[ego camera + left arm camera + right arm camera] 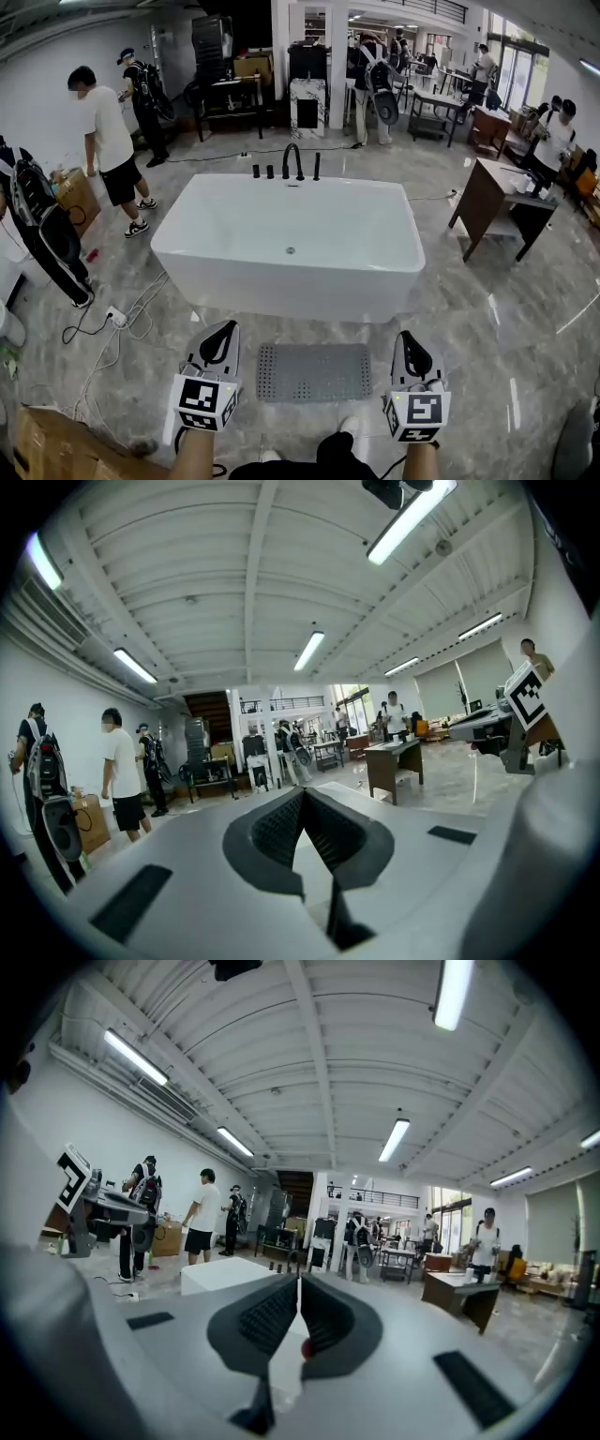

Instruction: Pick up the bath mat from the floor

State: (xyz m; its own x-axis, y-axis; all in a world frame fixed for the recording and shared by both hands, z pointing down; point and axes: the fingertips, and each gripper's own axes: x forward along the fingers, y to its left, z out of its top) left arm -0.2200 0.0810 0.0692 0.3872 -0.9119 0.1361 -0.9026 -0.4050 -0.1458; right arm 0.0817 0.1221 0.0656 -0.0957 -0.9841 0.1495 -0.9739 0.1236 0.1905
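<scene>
A grey dotted bath mat [314, 371] lies flat on the marble floor in front of the white bathtub [289, 246]. My left gripper [228, 327] hangs just left of the mat, above the floor, with its jaws shut on nothing. Just right of the mat my right gripper [406, 337] is shut and holds nothing as well. Both point almost level toward the tub. In the left gripper view the black pads [302, 797] meet at the tip. In the right gripper view the pads [298, 1283] touch too. The mat is out of both gripper views.
A black faucet [292, 162] stands at the tub's far rim. Cables and a power strip [116, 318] trail on the floor at left. A cardboard box [47, 448] sits at the near left. A brown desk [497, 202] stands at right. Several people stand around the room.
</scene>
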